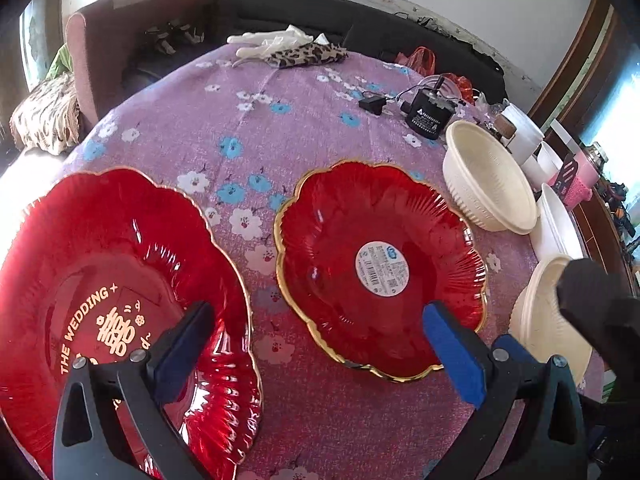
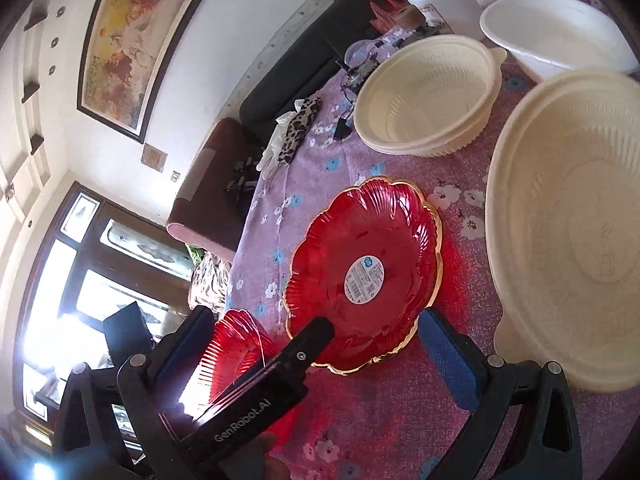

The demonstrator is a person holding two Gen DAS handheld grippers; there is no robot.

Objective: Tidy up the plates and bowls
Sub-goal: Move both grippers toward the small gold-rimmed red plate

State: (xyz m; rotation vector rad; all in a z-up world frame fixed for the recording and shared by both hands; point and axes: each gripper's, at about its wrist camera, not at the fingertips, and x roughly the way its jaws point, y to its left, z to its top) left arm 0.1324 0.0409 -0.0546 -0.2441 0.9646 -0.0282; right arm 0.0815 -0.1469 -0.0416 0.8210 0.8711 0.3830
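Red glass, gilt-rimmed: the sticker plate (image 1: 380, 268) lies flat mid-table, the wedding plate (image 1: 120, 304) apart at its left, cream bowls (image 1: 490, 178) at its right. Both the left gripper (image 1: 316, 344) and right gripper (image 2: 316, 344) hover spread wide, empty, probably lining up to stack the plates.

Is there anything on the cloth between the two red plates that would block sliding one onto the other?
Nothing visible does. Only bare flowered tablecloth lies between the stickered red plate and the wedding plate. The cream bowls sit off to the far side.
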